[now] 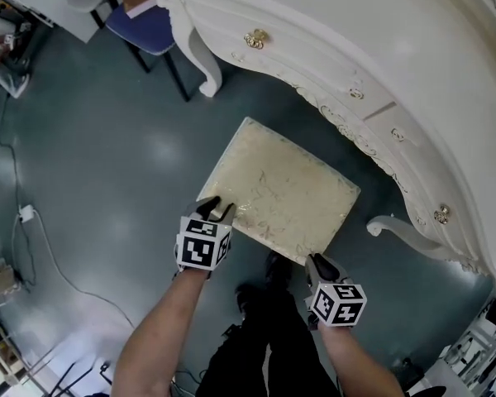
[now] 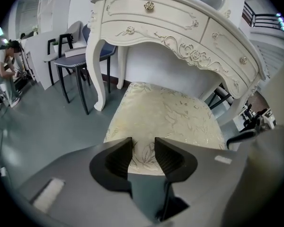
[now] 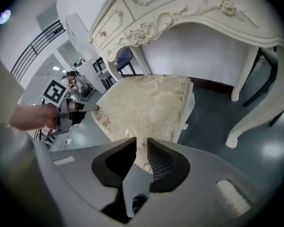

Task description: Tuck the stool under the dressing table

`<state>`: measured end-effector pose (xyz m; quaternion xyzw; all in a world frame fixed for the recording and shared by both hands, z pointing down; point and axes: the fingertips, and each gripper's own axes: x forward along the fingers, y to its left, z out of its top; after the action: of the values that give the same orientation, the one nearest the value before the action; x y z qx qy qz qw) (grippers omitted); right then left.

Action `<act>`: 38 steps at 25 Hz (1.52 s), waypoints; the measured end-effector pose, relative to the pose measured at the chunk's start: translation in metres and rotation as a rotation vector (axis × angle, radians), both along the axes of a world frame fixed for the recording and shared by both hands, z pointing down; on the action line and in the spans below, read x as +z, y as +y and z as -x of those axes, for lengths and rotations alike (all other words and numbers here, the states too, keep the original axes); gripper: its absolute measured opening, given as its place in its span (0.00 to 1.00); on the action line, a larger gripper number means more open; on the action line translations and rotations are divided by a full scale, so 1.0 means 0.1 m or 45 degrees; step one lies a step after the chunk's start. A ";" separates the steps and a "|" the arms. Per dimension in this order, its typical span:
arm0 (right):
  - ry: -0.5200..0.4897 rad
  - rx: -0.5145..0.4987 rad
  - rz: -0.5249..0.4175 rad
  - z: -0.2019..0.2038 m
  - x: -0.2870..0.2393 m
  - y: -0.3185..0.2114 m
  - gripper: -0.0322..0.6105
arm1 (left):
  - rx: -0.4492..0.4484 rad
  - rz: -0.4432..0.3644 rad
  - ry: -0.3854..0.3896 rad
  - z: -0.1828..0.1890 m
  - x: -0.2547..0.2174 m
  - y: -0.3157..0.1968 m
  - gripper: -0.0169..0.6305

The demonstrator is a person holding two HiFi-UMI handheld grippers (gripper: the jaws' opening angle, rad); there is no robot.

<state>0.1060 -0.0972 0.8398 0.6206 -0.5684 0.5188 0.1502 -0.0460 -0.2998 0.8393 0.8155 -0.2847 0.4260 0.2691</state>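
Observation:
The stool (image 1: 281, 193) has a square cream cushion with a gold leaf pattern and stands on the grey floor. It is turned at an angle, with its far side at the kneehole of the white carved dressing table (image 1: 380, 48). My left gripper (image 1: 217, 211) is at the stool's left corner. In the left gripper view that gripper (image 2: 143, 143) is shut on the edge of the stool (image 2: 163, 115). My right gripper (image 1: 317, 260) is at the near corner. In the right gripper view its jaws (image 3: 142, 143) stand slightly apart, open, with the stool's (image 3: 144, 105) corner in the gap.
The table's curved legs (image 1: 200, 60) (image 1: 405, 231) flank the kneehole. A blue-seated chair (image 1: 145, 23) stands at the far left. A white cable and plug (image 1: 26, 215) lie on the floor to the left. A person (image 2: 2, 65) is at the room's left side.

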 end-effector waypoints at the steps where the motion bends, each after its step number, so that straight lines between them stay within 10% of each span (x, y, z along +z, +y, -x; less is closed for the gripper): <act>1: -0.021 0.035 0.012 0.01 0.05 0.02 0.17 | 0.004 0.002 -0.004 -0.03 0.00 -0.02 0.28; 14: 0.125 0.179 -0.057 -0.51 0.12 -0.57 0.16 | 0.176 -0.040 0.206 -0.55 -0.12 -0.50 0.35; 27: 0.199 0.460 0.083 -0.27 0.19 -0.46 0.16 | 0.356 0.004 0.129 -0.19 0.13 -0.39 0.40; 38: 0.257 0.407 -0.116 -0.72 0.16 -0.88 0.15 | 0.354 -0.108 0.239 -0.76 0.12 -0.83 0.43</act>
<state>0.1785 -0.1851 0.8563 0.7580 -0.4677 0.4449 0.0940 0.0299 -0.3827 0.8518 0.8939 -0.1604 0.3686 0.1983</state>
